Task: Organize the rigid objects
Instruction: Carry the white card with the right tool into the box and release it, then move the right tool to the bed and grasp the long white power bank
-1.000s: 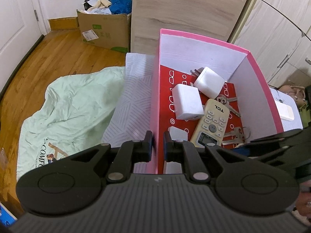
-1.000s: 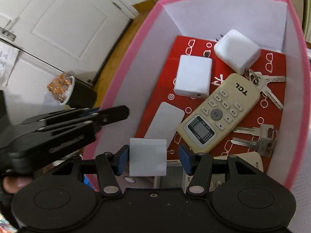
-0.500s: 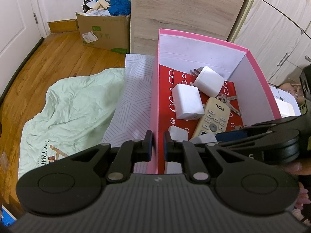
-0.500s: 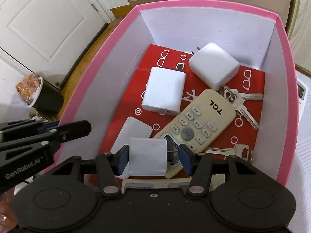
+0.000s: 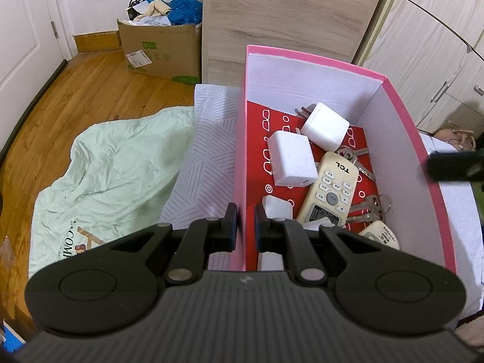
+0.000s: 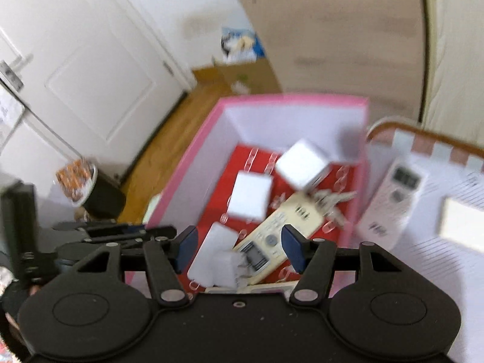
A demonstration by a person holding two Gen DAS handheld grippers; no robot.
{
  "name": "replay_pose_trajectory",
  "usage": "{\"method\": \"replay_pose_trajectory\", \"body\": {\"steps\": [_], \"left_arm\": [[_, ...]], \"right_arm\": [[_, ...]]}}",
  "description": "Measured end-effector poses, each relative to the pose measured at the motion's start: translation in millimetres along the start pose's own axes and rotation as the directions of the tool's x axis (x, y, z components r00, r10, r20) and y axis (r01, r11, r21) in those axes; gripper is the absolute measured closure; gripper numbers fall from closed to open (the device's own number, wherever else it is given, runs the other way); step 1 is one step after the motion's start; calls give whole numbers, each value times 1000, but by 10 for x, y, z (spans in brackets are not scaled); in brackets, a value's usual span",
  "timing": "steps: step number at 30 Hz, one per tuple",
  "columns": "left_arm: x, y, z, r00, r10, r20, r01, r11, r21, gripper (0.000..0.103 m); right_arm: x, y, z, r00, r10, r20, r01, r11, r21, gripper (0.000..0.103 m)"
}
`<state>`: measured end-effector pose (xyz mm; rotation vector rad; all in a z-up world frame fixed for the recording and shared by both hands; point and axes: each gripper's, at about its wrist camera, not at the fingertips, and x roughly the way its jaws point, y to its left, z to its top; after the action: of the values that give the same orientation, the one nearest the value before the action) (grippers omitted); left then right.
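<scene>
One pink box [image 5: 302, 57] rests on striped bedding [image 5: 205, 151] beside wooden flooring [image 5: 90, 96].

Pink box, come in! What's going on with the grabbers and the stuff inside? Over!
Left gripper shut on pink box wall. Right gripper jaws just opened, empty, above the box. White charger lies dropped beside remote. Nothing in the way.

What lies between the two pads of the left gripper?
The pink box's left wall stands between the pads of the left gripper, which is shut on it; the left wrist view shows this.
</scene>
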<state>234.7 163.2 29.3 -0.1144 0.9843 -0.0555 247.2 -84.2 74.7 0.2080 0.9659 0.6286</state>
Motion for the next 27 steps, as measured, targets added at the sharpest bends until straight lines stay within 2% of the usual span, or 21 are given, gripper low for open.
{"method": "replay_pose_trajectory", "body": {"steps": [6, 12, 17, 20, 23, 27], "left_arm": [[1, 46, -22, 1000, -21, -6, 21, 1000, -6, 94], [-12, 167, -26, 997, -76, -9, 75, 996, -53, 94], [-37, 143, -38, 998, -67, -2, 67, 997, -42, 94], [-38, 117, -27, 999, -54, -2, 54, 998, -33, 94], [-41, 97, -29, 999, -44, 0, 44, 999, -23, 94], [-38, 71, -29, 999, -33, 2, 33, 999, -13, 94]], "right_arm": [[-548, -322, -39, 988, -72, 135, 76, 997, -23, 37], [-821, -641, -137, 965, -174, 197, 184, 982, -36, 37], [-702, -936, -216, 950, -259, 173, 280, 954, -104, 34], [-476, -1256, -275, 949, -285, 132, 300, 948, -108, 33], [-319, -1602, -331, 934, -331, 136, 339, 940, -43, 33], [-273, -2022, -375, 920, -355, 167, 343, 934, 96, 32]]}}
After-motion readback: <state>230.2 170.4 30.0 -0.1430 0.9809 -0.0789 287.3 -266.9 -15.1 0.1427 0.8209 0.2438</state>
